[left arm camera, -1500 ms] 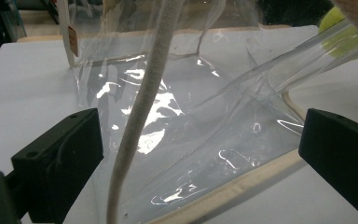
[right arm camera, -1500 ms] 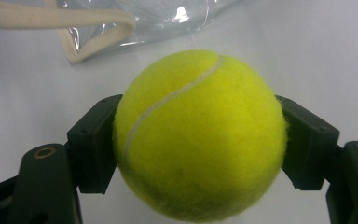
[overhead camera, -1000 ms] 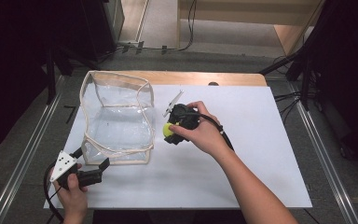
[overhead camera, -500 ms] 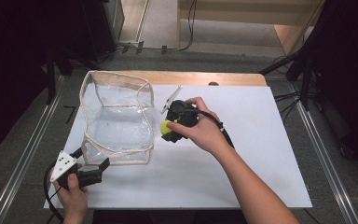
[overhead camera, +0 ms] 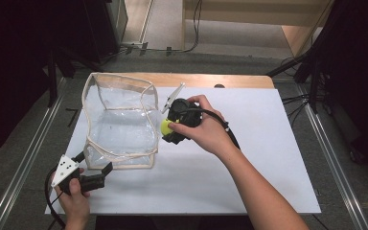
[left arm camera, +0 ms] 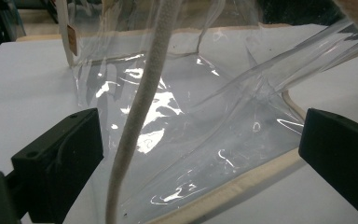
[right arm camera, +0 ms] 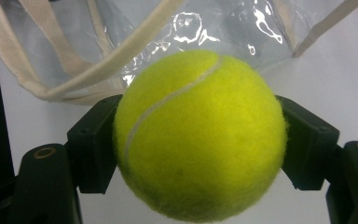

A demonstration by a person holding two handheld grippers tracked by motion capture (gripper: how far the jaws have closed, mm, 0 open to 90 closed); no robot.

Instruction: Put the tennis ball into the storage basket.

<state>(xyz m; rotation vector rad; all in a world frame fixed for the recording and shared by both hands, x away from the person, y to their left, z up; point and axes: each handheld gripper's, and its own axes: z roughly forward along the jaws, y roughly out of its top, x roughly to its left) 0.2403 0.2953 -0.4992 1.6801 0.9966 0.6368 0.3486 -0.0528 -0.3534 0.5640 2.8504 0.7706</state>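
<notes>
Beside the clear plastic bag (overhead camera: 120, 122), right gripper (right arm camera: 200, 140) clamps fuzzy round tennis ball (right arm camera: 199, 135).

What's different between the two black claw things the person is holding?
The right gripper is clamped on a yellow tennis ball; the left gripper is open and grips nothing. The right one is beside the clear bag's right side; the left sits at its near corner. Both have black jaws and point at the bag.
</notes>
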